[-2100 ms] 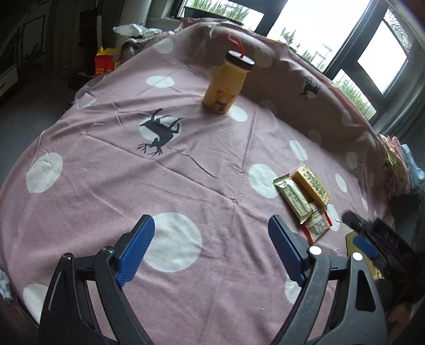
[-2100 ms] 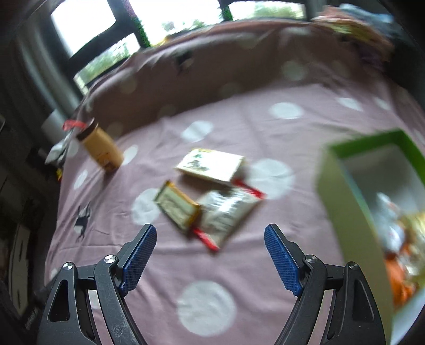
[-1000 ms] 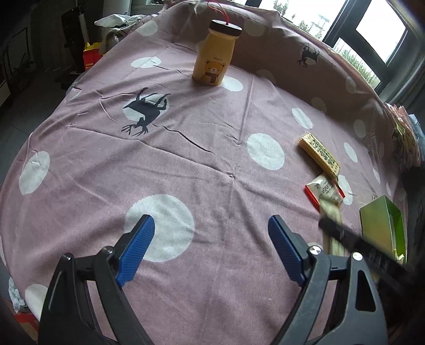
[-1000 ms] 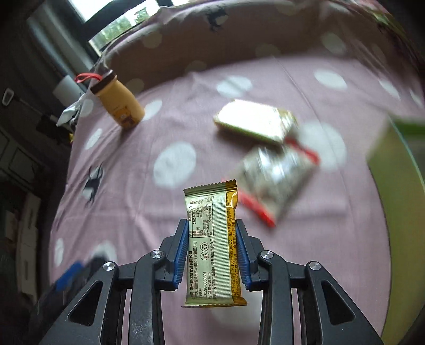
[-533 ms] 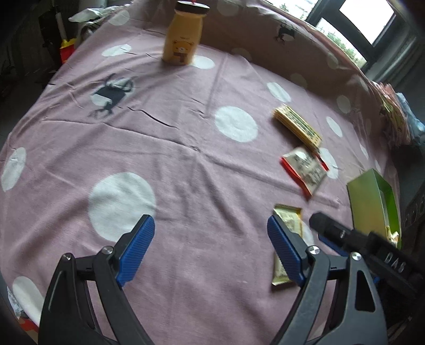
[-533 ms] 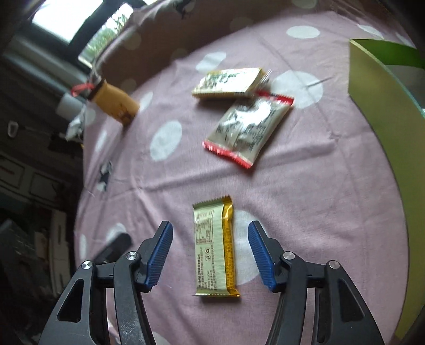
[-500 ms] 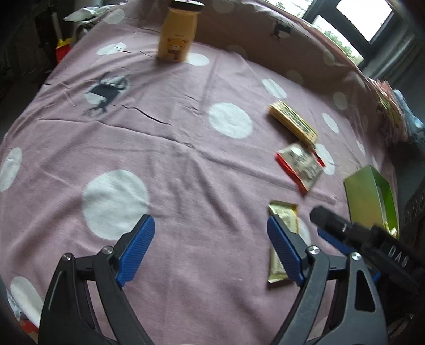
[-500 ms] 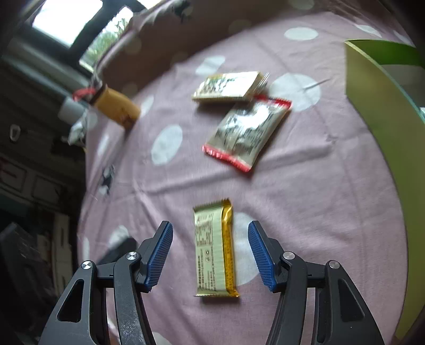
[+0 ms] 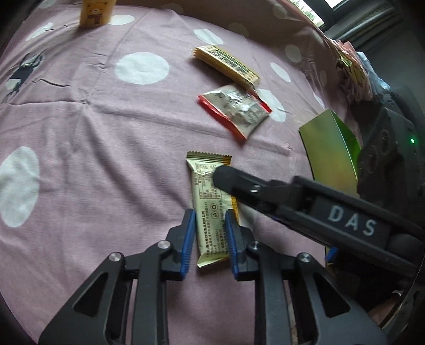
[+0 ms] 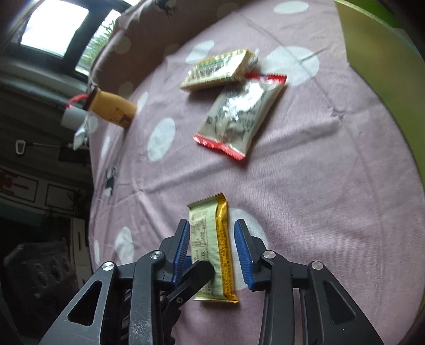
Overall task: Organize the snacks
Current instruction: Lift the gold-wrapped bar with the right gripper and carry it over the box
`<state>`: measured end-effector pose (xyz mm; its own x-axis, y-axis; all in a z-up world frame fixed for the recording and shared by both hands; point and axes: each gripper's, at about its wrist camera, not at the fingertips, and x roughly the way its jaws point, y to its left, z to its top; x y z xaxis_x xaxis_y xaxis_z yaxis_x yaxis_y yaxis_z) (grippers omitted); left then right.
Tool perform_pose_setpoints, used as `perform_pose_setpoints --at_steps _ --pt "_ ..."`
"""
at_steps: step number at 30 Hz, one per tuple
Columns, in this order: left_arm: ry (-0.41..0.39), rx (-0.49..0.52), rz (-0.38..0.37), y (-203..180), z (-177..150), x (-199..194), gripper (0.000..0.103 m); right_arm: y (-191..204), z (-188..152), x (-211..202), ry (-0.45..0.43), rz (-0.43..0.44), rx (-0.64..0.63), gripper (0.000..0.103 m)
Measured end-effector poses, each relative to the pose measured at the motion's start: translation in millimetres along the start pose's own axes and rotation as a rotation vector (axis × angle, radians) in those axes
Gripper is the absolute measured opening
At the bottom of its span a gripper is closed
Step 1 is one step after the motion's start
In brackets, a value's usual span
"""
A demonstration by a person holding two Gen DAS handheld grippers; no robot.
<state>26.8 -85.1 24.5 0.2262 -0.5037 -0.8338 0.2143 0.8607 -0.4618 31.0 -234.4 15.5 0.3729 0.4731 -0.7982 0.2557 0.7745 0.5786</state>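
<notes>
Yellow bottle point(image 9: 96, 13) cut off at top edge; green box point(image 10: 382, 61) runs past the frame

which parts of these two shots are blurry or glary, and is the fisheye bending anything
Left wrist view: the gold snack bar between the left tongs is fairly sharp; the red-edged packet is slightly smeared, and the tablecloth bulges like a dome. Right wrist view: the red-edged packet shows foil glare and motion blur, the window is blown out, and the green box edge curves.
</notes>
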Motion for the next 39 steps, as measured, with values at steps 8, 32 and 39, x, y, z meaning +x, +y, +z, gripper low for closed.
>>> perform_pose_setpoints --at_steps 8,32,39 --pt "-0.080 0.038 0.010 -12.4 1.3 -11.2 0.021 7.8 -3.3 -23.3 -0.068 0.015 -0.027 0.034" --pt "-0.300 0.447 -0.140 -185.8 15.6 -20.1 0.020 -63.1 1.7 -200.6 -0.590 0.050 0.065 0.035" --pt "-0.241 0.519 -0.215 -223.6 15.9 8.0 0.020 -105.0 0.8 -221.1 -0.664 0.028 0.181 0.034"
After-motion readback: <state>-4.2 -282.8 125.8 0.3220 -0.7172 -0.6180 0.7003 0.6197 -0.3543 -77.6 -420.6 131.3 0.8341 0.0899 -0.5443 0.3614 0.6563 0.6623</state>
